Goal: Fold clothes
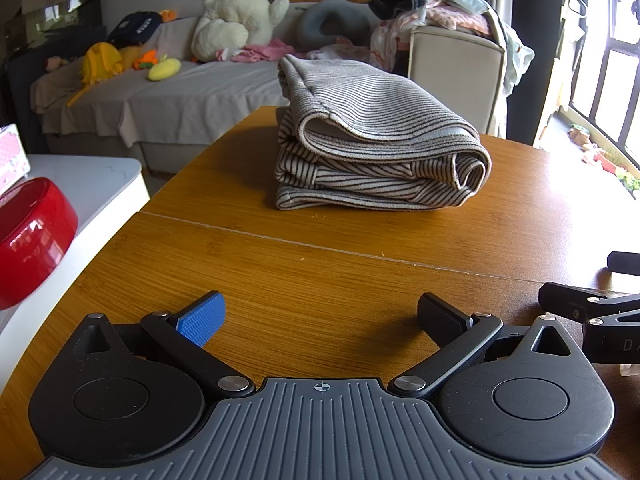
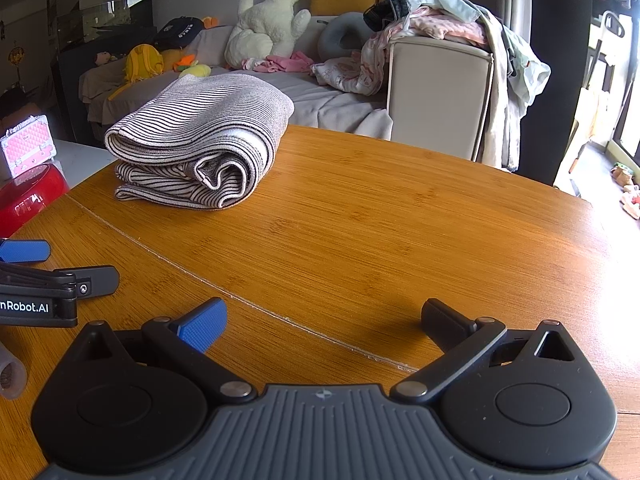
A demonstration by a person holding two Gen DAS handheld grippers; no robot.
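**Folded striped garment lay far of both spread grippers**

The striped garment [image 1: 372, 136] sat folded in a thick stack on the wooden table [image 1: 320, 264], toward the table's far edge. It touched neither tool, and bare tabletop lay between it and both of them.

The left gripper [image 1: 320, 320] was low over the near part of the table, its jaws spread wide with nothing between them; one fingertip carried a blue pad, the other a black one. From its camera the garment lay straight ahead and slightly right, well apart from the fingertips.

The right gripper [image 2: 324, 322] was likewise spread wide and held nothing. In its view the garment [image 2: 200, 140] lay far and to the left, well apart from its fingertips. The left gripper [image 2: 56, 268] showed at the left edge of that view, just beside the right one, and the right gripper [image 1: 592, 292] showed at the right edge of the left view.

A seam ran across the tabletop between the grippers and the garment. A red bowl [image 1: 28, 240] stood on a white surface left of the table. Beyond the table a sofa [image 1: 180, 96] held a white plush duck [image 1: 240, 12], and a beige chair [image 1: 456, 76] was heaped with clothes.
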